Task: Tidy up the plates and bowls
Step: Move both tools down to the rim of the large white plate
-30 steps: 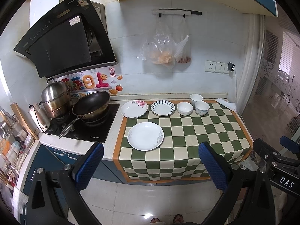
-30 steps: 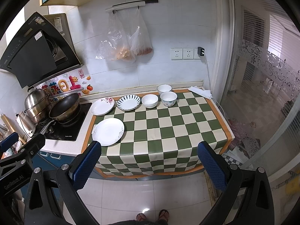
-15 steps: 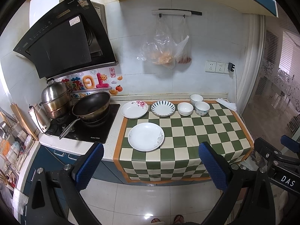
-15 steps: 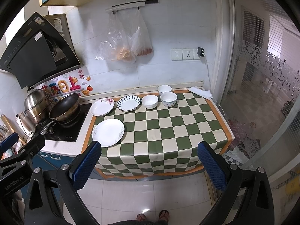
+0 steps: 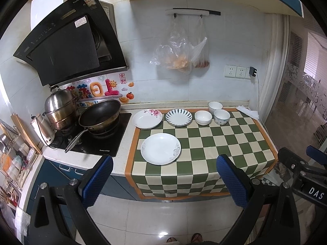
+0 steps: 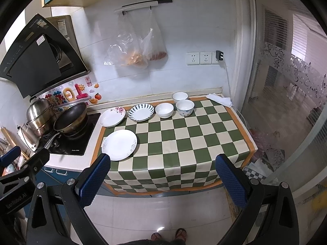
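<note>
On checkered cloth [image 5: 204,143]: three plates [image 5: 160,148], three bowls [image 5: 203,117]; both claws [image 5: 163,178] [image 6: 162,176] apart.

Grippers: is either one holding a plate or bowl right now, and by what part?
Nothing is held. The left gripper and right gripper are both open and empty, short of the counter; the white plate lies untouched on the checked cloth.

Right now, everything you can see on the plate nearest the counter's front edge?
The front plate is round, glossy white, ceramic by the look, with faint grey-blue motifs on its rim at the left and lower right. It looks empty and lies flat, right side up, on the checkered mat near the mat's left border, apart from the floral plate behind it. Nothing touches it but the mat; both grippers hang well short of it.
</note>
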{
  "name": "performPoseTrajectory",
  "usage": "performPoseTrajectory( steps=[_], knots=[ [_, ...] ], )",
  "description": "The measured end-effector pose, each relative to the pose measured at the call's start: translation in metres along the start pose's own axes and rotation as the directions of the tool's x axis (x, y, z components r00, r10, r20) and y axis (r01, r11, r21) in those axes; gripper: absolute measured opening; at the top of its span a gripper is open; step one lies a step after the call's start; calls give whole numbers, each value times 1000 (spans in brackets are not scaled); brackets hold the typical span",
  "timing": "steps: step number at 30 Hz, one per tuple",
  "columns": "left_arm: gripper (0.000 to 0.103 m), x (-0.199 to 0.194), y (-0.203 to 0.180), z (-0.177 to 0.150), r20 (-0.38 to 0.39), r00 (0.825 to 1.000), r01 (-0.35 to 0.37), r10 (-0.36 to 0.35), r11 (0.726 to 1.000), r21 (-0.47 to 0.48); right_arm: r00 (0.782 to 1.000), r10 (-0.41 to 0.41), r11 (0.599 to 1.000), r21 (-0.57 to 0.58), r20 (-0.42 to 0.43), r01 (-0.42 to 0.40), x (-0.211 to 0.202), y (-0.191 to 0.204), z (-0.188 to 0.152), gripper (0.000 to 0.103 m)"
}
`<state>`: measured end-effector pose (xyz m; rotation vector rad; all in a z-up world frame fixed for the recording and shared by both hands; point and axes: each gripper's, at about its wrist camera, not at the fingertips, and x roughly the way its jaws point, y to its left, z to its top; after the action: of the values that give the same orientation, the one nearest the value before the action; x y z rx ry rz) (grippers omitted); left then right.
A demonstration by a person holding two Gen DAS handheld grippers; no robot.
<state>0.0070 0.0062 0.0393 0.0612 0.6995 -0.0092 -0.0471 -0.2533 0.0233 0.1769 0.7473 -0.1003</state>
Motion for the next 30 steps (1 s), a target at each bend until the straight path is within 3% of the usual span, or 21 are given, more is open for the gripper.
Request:
performPoseTrajectory(
  steps=[4, 9, 14, 20, 24, 27, 28, 30],
  knots=[
    [103, 26, 19, 1, 6, 1000, -19, 19, 1000, -7, 999, 32, 999, 36, 12, -33, 20, 2, -2, 103],
    [103, 82, 52, -4, -8, 995, -96, 96, 995, -22, 992, 97, 994, 65, -84, -92, 84, 16, -10, 103],
    [103, 159, 84, -8, -82, 985, -157, 154, 987, -27, 974, 143, 989, 67, -175, -133, 170, 38, -13, 103],
    [103, 261, 102, -11, -223, 963, -157, 151, 988, -10, 943, 175, 985, 62, -283, -164, 296, 60, -6, 101],
    [100, 338, 105, -15, -349, 926, -146, 146, 989, 26, 901, 194, 981, 75, -388, -179, 393, 69, -4, 93],
    [96, 400, 112, -23, -452, 885, -127, 109, 992, -8, 845, 236, 972, 104, -480, -213, 471, 74, -5, 83],
    [89, 421, 115, -25, -485, 870, -121, 94, 992, -25, 822, 253, 967, 115, -509, -227, 498, 76, -6, 79],
    [84, 463, 120, -31, -554, 830, -111, 58, 992, -63, 783, 280, 959, 130, -555, -251, 542, 82, -7, 75]
  ],
)
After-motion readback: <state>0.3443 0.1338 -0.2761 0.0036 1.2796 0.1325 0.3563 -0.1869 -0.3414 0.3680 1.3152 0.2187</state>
